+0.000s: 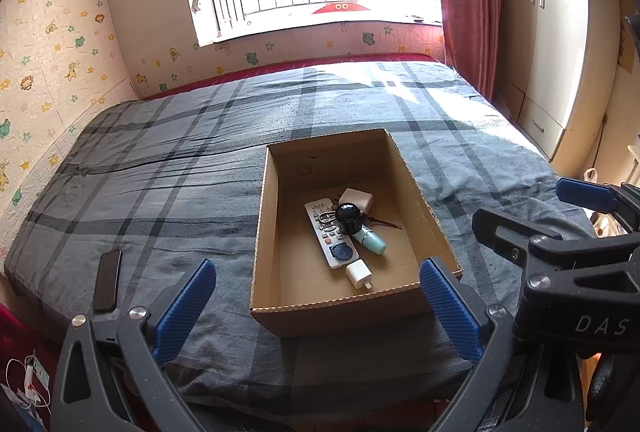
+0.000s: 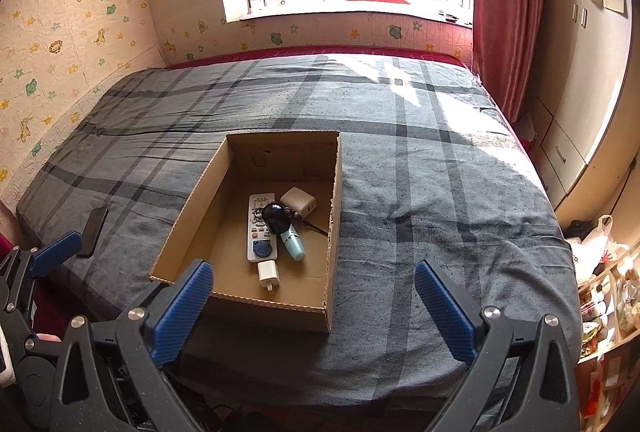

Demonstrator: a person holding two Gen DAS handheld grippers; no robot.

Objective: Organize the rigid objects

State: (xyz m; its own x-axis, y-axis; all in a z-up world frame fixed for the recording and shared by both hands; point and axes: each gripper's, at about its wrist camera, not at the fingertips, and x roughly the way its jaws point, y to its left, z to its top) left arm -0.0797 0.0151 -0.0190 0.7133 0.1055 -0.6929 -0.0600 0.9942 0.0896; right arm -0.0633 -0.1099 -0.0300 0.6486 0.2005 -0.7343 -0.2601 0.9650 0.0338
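Cardboard box [image 1: 362, 306] sits open-topped on the plaid grey bed [image 1: 160, 168] in the left wrist view, its near wall just ahead of the left tool [image 1: 318, 306], whose blue fingers [image 1: 186, 308] stand spread wide and hold nothing. Inside the box, toward its middle and near end, lie a white remote [image 1: 325, 232], a black-capped mint cylinder [image 1: 360, 228] across it, a blue disc [image 1: 342, 252] on the remote's near end, a large white charger [image 1: 355, 201] behind, a small white plug [image 1: 359, 273] nearest the front wall, and a key ring with a dark cord [image 1: 384, 223] trailing toward the right wall. The far half of the box floor is bare. A dark phone [image 1: 107, 281] lies near the bed's left front edge, well apart from the box. Broad open bedcover runs left and beyond the box to the wall. The right tool [image 1: 576, 216] shows at the right edge, beside the box's right wall. In the right wrist view the box [image 2: 280, 306] lies ahead and left; the right tool [image 2: 312, 308] is spread wide and empty, its left finger [image 2: 182, 310] over the box's near left corner, the right finger over bare cover. The bed's right half is open up to its edge, beyond which stand a wardrobe [image 2: 588, 104] and a red curtain [image 2: 508, 0]. The phone [image 2: 93, 231] lies left of the box, with the left tool [image 2: 56, 252] at the frame's left edge near it.
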